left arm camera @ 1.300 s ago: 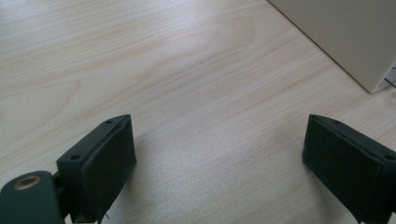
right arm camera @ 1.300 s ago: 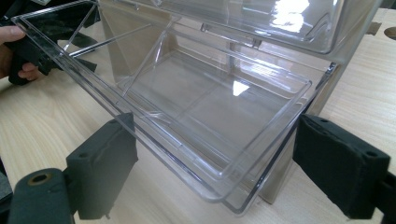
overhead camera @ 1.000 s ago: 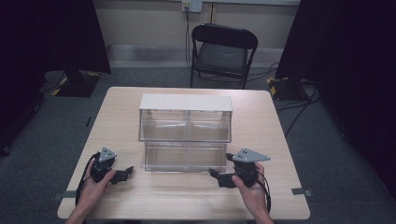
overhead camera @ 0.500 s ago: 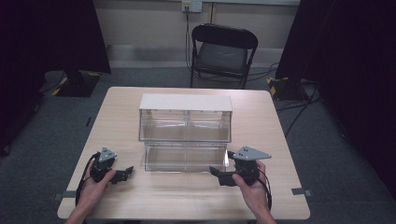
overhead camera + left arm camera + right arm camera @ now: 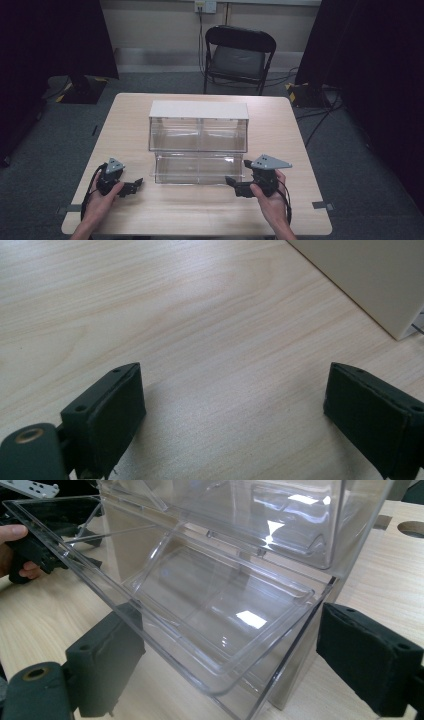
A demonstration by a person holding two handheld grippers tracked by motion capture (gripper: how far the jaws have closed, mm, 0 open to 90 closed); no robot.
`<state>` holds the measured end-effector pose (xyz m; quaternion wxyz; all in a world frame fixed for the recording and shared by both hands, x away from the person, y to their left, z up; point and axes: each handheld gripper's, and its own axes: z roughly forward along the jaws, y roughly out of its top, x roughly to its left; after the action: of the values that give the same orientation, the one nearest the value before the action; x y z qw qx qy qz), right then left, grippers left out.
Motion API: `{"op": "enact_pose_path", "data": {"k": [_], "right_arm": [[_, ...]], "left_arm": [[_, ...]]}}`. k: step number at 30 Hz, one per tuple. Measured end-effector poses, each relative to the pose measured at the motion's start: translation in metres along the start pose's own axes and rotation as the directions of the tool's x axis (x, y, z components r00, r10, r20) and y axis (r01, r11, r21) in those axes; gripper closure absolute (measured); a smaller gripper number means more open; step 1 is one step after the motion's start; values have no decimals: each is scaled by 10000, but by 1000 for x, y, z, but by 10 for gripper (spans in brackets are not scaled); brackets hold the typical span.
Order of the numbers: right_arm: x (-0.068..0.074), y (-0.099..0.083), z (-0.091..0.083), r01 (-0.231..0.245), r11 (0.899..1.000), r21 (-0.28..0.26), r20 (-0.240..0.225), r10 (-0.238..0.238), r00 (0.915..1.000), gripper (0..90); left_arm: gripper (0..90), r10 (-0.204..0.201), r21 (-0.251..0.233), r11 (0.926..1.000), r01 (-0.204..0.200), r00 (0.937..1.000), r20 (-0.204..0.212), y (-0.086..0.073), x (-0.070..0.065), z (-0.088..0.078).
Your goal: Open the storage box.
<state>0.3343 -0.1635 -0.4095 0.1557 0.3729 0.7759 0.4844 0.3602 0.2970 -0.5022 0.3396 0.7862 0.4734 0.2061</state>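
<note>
A clear plastic cabinet (image 5: 198,125) with a white top stands mid-table. Its lower drawer (image 5: 197,167) is tipped open toward me and looks empty (image 5: 210,595); the upper bin (image 5: 260,515) is closed. My right gripper (image 5: 238,173) is open at the drawer's right front corner. In the right gripper view that corner lies between the wide-apart jaws (image 5: 230,630). My left gripper (image 5: 134,184) rests low at the front left, apart from the drawer. It is open over bare wood (image 5: 235,390), with the cabinet's white side (image 5: 370,280) at the upper right.
The wooden table (image 5: 280,125) has bare room around the cabinet. A black folding chair (image 5: 239,55) stands beyond the far edge. Cables trail on the grey floor (image 5: 320,115) at the right. The person's other hand and left gripper (image 5: 30,550) appear through the drawer.
My right gripper has lifted slightly and edged toward the drawer's corner. The left gripper and the cabinet have stayed put.
</note>
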Motion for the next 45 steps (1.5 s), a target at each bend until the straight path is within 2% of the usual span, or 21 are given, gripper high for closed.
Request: {"op": "enact_pose_path", "data": {"k": [11, 15, 29, 45], "right_arm": [[-4, 5, -3, -133, 9997, -195, 73, 135, 9999, 113], [-5, 4, -1, -218, 9996, -191, -84, 217, 9997, 107], [-7, 13, -2, -108, 9994, -320, -14, 108, 9999, 100], [-11, 17, -1, -205, 9991, -369, -79, 202, 9998, 114]], "left_arm": [[89, 1, -1, 10000, -1, 10000, -5, 0, 0, 0], [89, -20, -14, 10000, 20, 10000, -5, 0, 0, 0], [89, -7, -1, 10000, 7, 10000, 2, 0, 0, 0], [89, 36, 16, 10000, -36, 10000, 0, 0, 0, 0]]}}
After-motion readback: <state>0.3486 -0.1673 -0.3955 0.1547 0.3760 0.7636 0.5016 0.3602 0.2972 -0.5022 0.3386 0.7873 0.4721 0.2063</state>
